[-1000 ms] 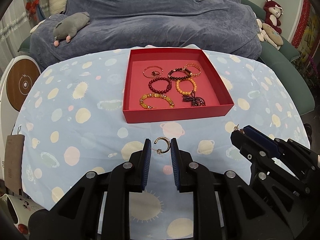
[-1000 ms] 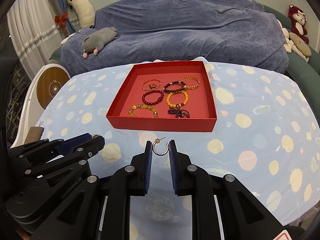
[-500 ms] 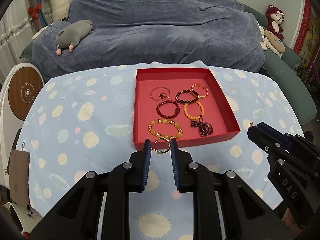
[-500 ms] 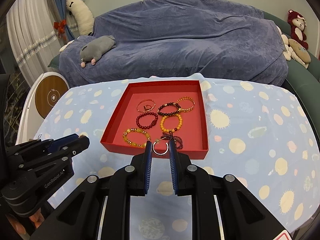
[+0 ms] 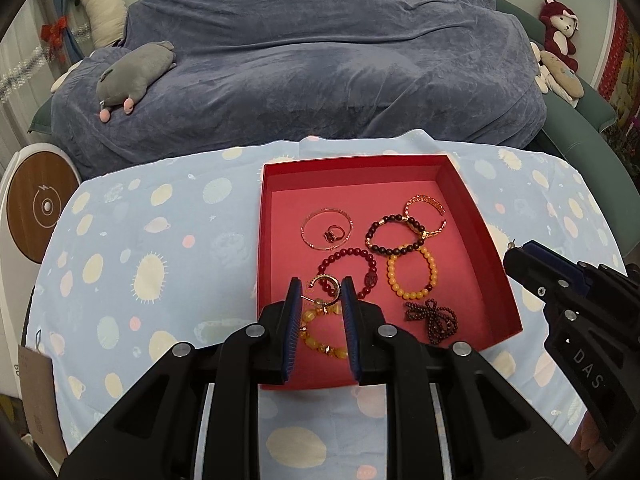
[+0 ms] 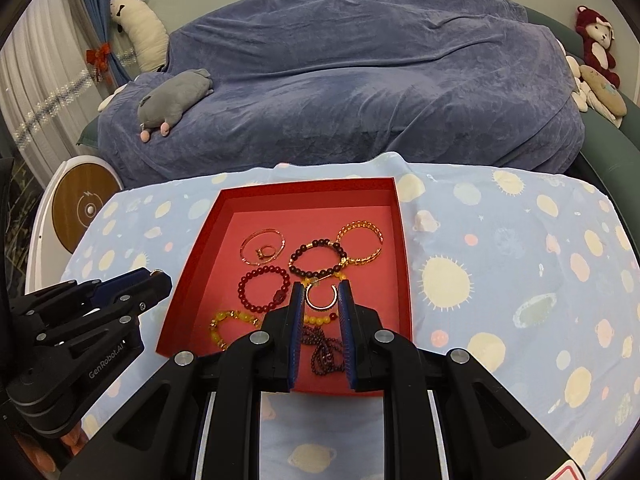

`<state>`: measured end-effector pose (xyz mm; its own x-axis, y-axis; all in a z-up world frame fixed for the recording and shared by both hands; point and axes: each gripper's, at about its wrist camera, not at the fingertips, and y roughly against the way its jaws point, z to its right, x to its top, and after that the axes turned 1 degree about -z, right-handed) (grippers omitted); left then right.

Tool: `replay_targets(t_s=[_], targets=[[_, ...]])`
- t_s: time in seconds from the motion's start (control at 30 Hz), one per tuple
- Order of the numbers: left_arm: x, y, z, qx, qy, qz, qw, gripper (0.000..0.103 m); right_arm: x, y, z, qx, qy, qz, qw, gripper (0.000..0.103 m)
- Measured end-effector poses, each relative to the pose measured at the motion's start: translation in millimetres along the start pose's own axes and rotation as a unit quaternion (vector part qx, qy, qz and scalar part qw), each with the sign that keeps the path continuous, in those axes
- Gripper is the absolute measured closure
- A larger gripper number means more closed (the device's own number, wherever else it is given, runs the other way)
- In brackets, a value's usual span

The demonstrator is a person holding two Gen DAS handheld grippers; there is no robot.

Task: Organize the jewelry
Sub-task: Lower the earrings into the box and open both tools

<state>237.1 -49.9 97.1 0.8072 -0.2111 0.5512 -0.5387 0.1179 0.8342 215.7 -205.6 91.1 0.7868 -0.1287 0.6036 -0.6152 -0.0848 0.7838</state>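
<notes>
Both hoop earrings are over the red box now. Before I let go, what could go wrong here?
1. The left hand-held gripper holds its hoop earring above the red bead bracelet and amber bracelet; dropped there, its post could snag them.
2. The right hand-held gripper holds its hoop earring over the dark bead tassel, so it may tangle.
3. Released apart in the red box, the pair ends up separated.
</notes>
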Motion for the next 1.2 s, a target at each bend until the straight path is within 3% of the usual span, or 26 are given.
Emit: replay_targets(t_s=[0.4,0.93,0.97,1.03,1.07,1.13,1.2], targets=[[19,-69,6,0.005,-0.008,-0.033,0.9994,0.083,13,-66,12,-0.012,-0.004,-0.03,0.999,0.087],[14,-99,5,0.01,-0.007,-0.052,0.9986,0.083,6,-95,18,-0.026,-0.009,-0.047,0.999,0.086],[15,-99,5,0.012,-0.006,-0.052,0.9985,0.082,5,-95,18,-0.027,-0.009,-0.047,0.998,0.086],[15,-97,5,0.016,-0.004,-0.051,0.9985,0.066,5,-93,19,-0.028,-0.012,-0.046,0.998,0.085],[14,-95,5,0.018,-0.003,-0.047,0.9987,0.063,4,-91,19,-0.029,-0.013,-0.045,0.998,0.084],[14,-90,6,0.024,-0.006,-0.04,0.9989,0.054,4,-86,18,-0.029,-0.013,-0.042,0.999,0.077],[14,-85,6,0.026,-0.006,-0.036,0.999,0.05,3,-79,17,-0.03,-0.012,-0.035,0.999,0.069]])
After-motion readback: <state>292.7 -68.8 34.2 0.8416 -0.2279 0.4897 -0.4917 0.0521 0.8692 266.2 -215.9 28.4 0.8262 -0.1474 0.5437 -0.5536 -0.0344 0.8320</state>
